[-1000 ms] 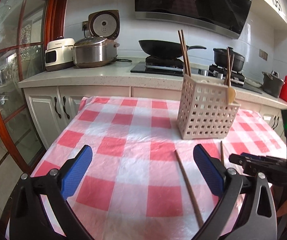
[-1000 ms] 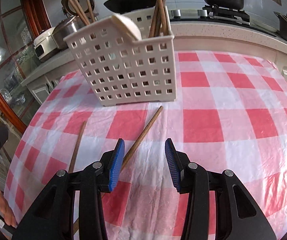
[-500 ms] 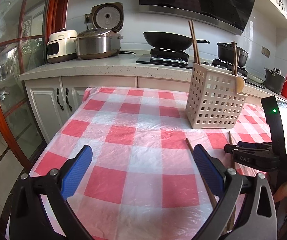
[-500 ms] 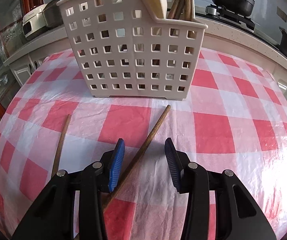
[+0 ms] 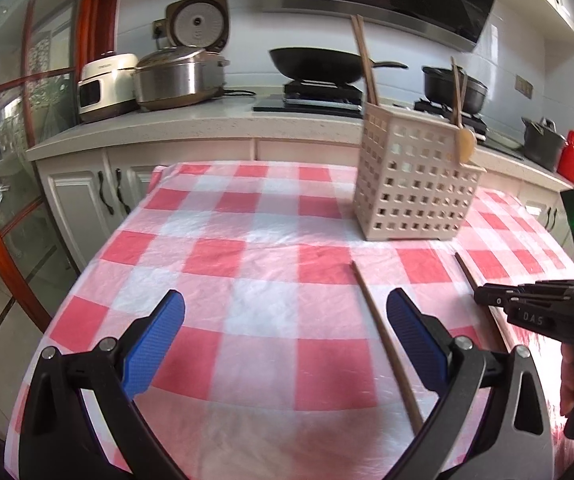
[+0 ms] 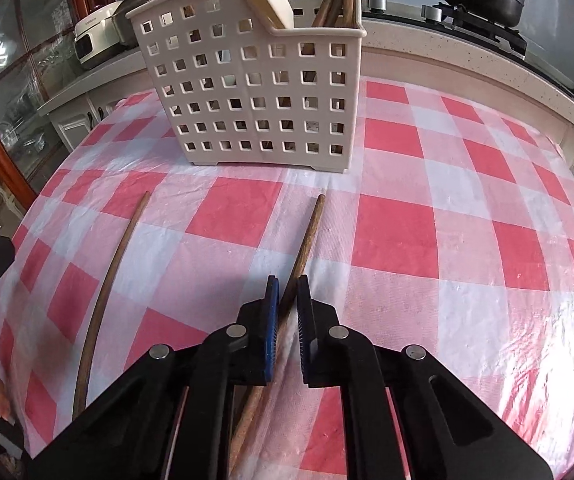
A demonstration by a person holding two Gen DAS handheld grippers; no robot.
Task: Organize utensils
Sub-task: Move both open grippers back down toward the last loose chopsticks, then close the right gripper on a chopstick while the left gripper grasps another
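On the checked cloth (image 6: 399, 232), only the right wrist view shows the right tool (image 6: 285, 292) clamping a chopstick (image 6: 307, 236).

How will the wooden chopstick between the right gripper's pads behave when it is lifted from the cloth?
The chopstick looks straight and wooden, so probably stiff and light. The right gripper is shut on it away from the far tip, so that long end may droop. It looks round; if released, it might roll.

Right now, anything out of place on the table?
Yes: two chopsticks lie loose on the cloth instead of standing in the basket with the others. One lies free to the left; the other is clamped in the right claw.
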